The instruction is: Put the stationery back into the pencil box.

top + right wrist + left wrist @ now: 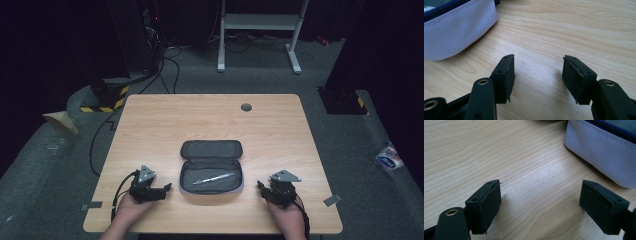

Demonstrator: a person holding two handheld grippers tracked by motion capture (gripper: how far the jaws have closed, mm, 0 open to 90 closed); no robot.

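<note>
Wooden table, light grain, with a small round grey grommet near its far edge. At the centre of the near half lies one soft zip pouch, unzipped and folded fully open: the lid half lies flat on the far side, dark grey lining up, and the tray half sits nearer the person. Contents of the tray half: one slim silver pen, lying slantwise across the lining, tip end toward the left; nothing else can be made out inside. The lid half holds nothing visible. Outer fabric of the pouch reads pale grey-lilac in the left gripper view, with a dark blue zip along the rim; the same fabric and zip appear in the right gripper view. Left gripper, held in a hand at the near left, rests on the table just beside the pouch, jaws spread wide apart with bare wood between them. Right gripper, at the near right, also just beside the pouch, jaws likewise parted and holding nothing.
</note>
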